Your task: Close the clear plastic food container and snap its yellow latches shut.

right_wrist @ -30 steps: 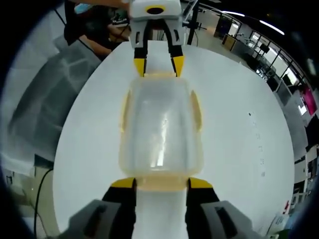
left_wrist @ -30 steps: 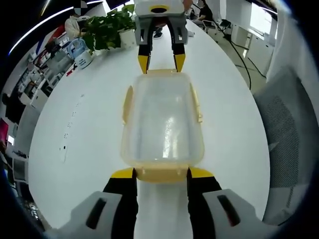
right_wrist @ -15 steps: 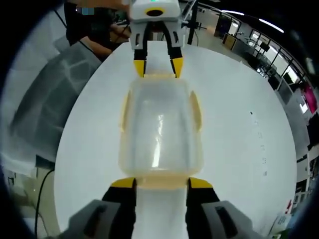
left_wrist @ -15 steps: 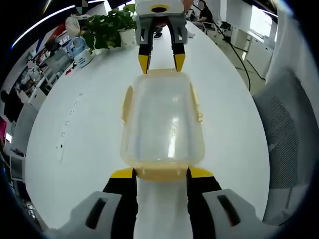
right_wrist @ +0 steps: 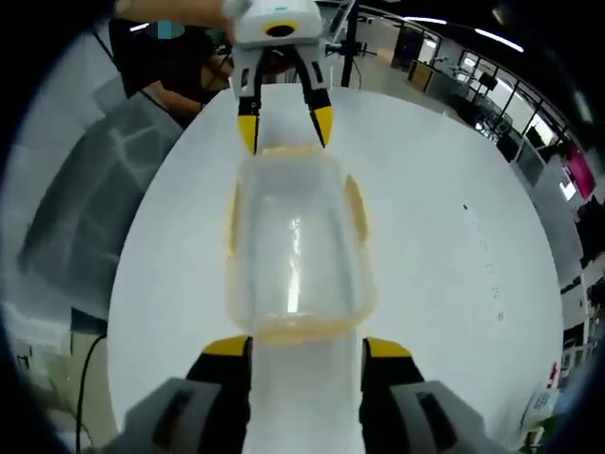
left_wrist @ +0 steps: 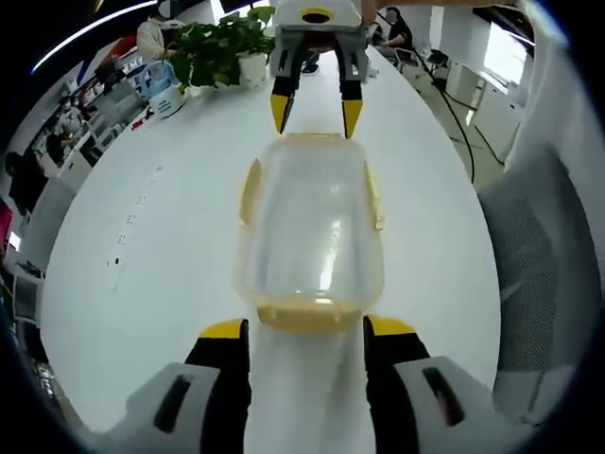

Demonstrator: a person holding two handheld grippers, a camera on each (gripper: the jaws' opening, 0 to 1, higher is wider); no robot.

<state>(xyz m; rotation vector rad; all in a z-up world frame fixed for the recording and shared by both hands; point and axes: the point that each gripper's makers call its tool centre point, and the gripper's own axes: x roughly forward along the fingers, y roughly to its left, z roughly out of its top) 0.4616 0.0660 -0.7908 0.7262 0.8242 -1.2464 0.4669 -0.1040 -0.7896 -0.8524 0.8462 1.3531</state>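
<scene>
The clear plastic food container with yellow latches lay lidded on your white bench, between your left tongs and right tongs, both spread open at its ends.

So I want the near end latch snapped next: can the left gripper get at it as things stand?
Probably yes: the left gripper is open, its jaws either side of the end latch of the container, with nothing between them.

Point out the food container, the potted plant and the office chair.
food container (left_wrist: 310,227), left gripper view, middle of clear lid
potted plant (left_wrist: 222,43), left gripper view, leaves
office chair (left_wrist: 539,255), left gripper view, mesh backrest
</scene>
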